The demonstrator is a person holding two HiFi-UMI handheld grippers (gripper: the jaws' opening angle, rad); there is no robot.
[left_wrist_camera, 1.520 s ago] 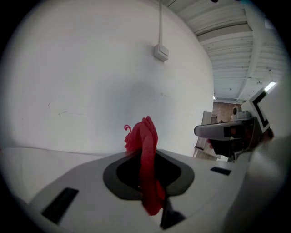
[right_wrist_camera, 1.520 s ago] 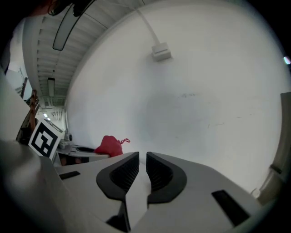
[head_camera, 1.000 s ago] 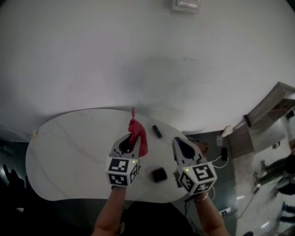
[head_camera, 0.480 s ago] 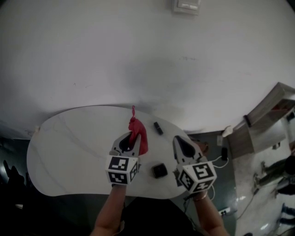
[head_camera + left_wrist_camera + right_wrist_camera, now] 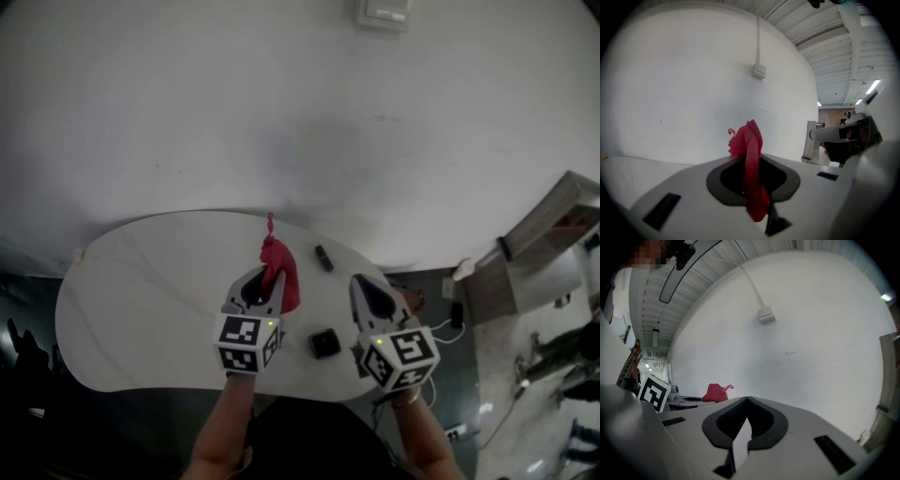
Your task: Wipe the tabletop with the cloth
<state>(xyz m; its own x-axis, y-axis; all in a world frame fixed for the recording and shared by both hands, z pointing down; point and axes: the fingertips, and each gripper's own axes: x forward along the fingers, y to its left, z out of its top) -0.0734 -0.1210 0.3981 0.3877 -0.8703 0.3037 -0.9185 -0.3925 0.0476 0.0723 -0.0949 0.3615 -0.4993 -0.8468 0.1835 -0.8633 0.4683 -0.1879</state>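
The white tabletop [image 5: 141, 309] is judged not yet wiped. Over its middle the red cloth [image 5: 749, 140] is clamped, bunched, by the left gripper [image 5: 265, 278]; the right gripper [image 5: 361, 283] is closed, empty. The cloth should be pressed flat and swept around the black block [image 5: 324, 343].

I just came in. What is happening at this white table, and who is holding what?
A person holds a gripper in each hand over a white table. The left gripper has its jaws shut on a bunched red cloth. The right gripper is shut and empty. Two small black objects lie on the tabletop. Whether the cloth touches the surface cannot be told.
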